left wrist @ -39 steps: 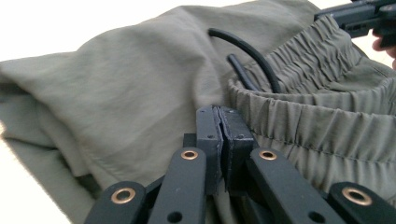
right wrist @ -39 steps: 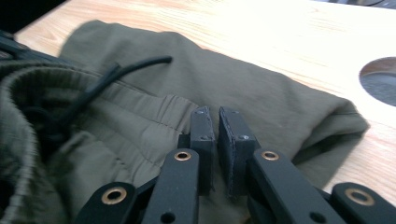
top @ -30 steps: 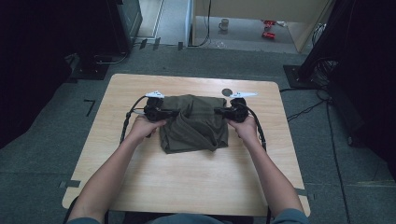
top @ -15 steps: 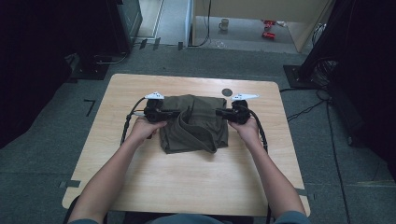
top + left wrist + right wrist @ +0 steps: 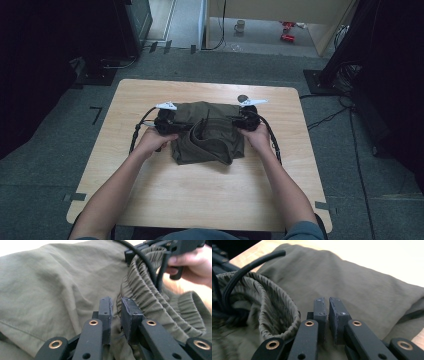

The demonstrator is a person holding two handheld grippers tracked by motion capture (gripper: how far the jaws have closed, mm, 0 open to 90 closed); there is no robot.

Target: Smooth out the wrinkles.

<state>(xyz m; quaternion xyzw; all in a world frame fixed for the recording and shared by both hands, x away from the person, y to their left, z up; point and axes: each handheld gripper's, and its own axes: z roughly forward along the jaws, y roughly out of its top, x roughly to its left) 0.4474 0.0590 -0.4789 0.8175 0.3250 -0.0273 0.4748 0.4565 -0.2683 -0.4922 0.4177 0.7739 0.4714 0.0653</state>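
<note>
The green pants [image 5: 207, 134] lie folded in the middle of the desk [image 5: 150, 190], waistband bunched on top (more folding left, I think). The left tool [image 5: 176, 127] and right tool [image 5: 239, 122] each pinch cloth at the sides.

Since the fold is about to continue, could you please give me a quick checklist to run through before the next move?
1. Left claw on cloth: jaws nearly together, olive fabric bunched around them; whether it is pinched, cannot tell.
2. Right claw shut: ok; fabric between the pads, cannot tell.
3. Olive garment fully on the table: ok.
4. Elastic waistband lying flat: not ok, it stands up in a loop.
5. Black cable clear of the cloth: not ok, it crosses the waistband.
</note>
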